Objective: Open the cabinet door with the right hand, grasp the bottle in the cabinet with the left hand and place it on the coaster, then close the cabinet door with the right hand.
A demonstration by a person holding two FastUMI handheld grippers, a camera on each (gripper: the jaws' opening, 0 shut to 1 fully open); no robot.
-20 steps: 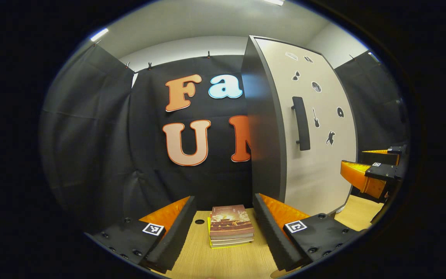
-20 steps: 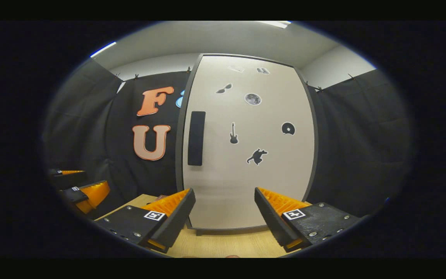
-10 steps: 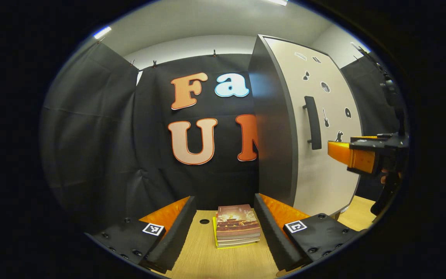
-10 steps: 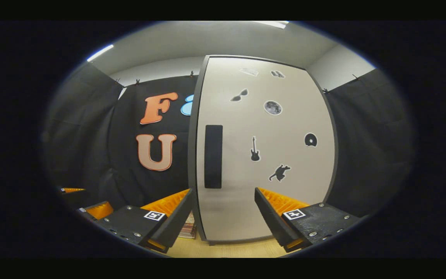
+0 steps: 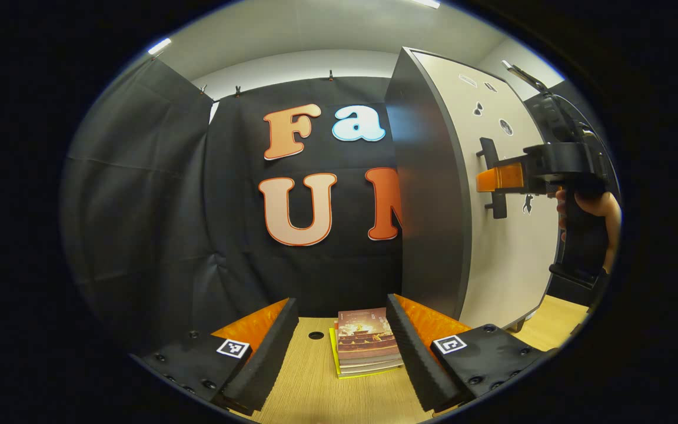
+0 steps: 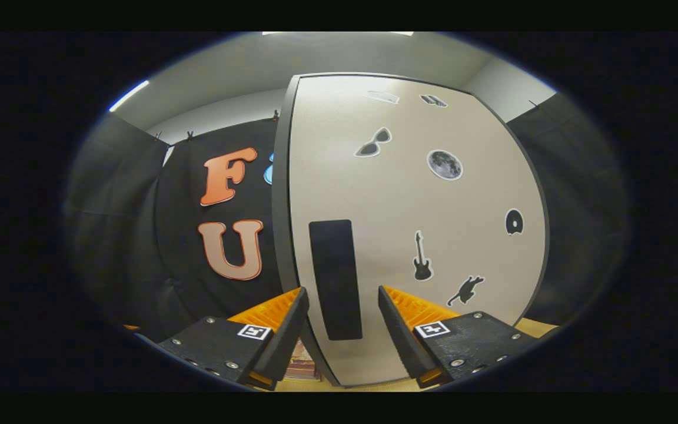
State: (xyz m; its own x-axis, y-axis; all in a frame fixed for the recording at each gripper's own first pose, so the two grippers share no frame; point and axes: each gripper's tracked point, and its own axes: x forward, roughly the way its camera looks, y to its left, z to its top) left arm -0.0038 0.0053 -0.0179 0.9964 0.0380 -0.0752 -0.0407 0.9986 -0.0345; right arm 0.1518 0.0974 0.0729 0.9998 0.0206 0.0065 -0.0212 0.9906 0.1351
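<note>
The cabinet door (image 6: 409,235) was closed, and its dark handle (image 6: 335,280) was seen in the right gripper view as an upright bar at the door's left edge, its long axis running vertically. The right gripper (image 6: 342,318) was held with its fingers spread, one to each side of the handle's lower part, which lay straight ahead between them; no contact of either finger with the bar could be made out. In the left gripper view the same gripper (image 5: 495,178) was seen level with the handle (image 5: 492,176) and close in front of it, so this hand was judged the nearer one and a short forward advance with a closing of the fingers across the bar was thought to be called for.

The left gripper (image 5: 339,341) was held low over the tabletop (image 5: 309,388), fingers spread and holding nothing, with a stack of books (image 5: 368,341) lying between them. The bottle was taken to be behind the closed door.
</note>
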